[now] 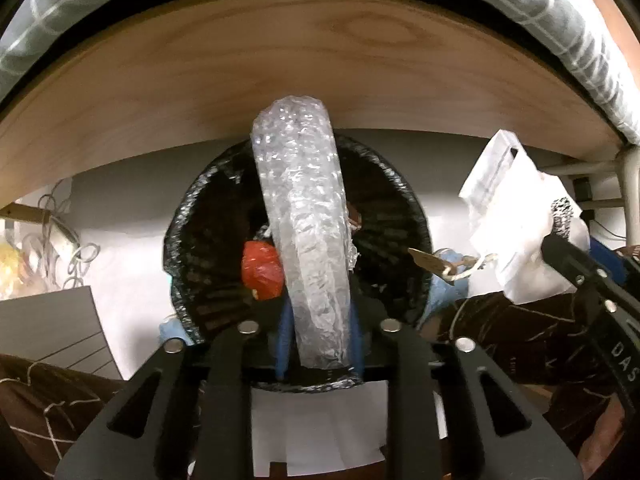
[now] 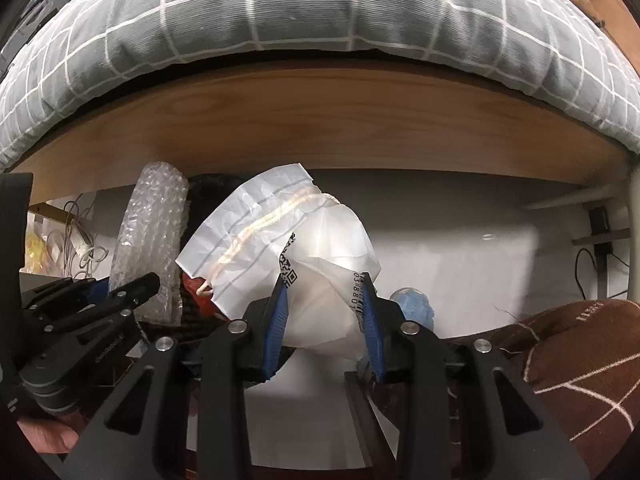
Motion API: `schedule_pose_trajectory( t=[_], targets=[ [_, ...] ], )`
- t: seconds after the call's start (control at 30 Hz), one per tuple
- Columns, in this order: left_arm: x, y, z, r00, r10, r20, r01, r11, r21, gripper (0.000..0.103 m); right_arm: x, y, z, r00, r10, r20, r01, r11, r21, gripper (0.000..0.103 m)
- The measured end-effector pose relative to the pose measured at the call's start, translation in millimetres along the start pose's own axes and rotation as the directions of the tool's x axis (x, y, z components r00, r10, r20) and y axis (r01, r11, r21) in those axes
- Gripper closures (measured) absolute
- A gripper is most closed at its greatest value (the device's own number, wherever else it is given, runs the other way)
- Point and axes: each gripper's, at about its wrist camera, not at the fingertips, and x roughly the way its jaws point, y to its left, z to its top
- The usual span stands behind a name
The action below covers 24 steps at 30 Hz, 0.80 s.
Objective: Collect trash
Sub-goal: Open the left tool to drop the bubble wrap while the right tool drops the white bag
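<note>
A roll of clear bubble wrap [image 1: 308,240] hangs between the blue fingers of my left gripper [image 1: 318,328], whose pads touch both of its sides. It points down into a round black bin [image 1: 208,240] directly below, where a red wrapper [image 1: 262,272] lies. My right gripper [image 2: 325,280] is shut on a crumpled white bag [image 2: 320,248] with a cream drawstring and a printed code. That bag [image 1: 516,232] hangs just right of the bin. In the right wrist view the left gripper [image 2: 152,280] and the bubble wrap [image 2: 152,232] are at the left.
A wooden bed rail [image 1: 280,80] with grey checked bedding [image 2: 280,20] runs across the top. Brown patterned fabric [image 2: 580,360] lies at the right, and a grey board [image 1: 52,328] and loose cables [image 1: 68,248] at the left. A blue crumpled item [image 2: 416,304] sits beside the bin on the white floor [image 2: 460,272].
</note>
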Motion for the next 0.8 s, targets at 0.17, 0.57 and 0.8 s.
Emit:
schedule_pose_trajectory(
  t=[0.17,0.57,0.8],
  targets=[
    [-9,20,-3,0.999,0.026,0.032,-0.025,0.999,-0.032,0.042,3,13,4,1.0,0.013,0.009,-0.013,0.999,-0.032,0.07],
    [-44,90,-12,0.988,0.112,0.106,-0.099,0.988,-0.118,0.008,6,71,18,0.998,0.053,0.019,-0.05,0.991,-0.128,0.07],
    [-47,111,-18,0.99,0.103,0.099,-0.088,0.986,-0.143,0.006,11,94,16,0.999,0.052,0.006,-0.05,0.985,-0.165,0.069]
  ],
)
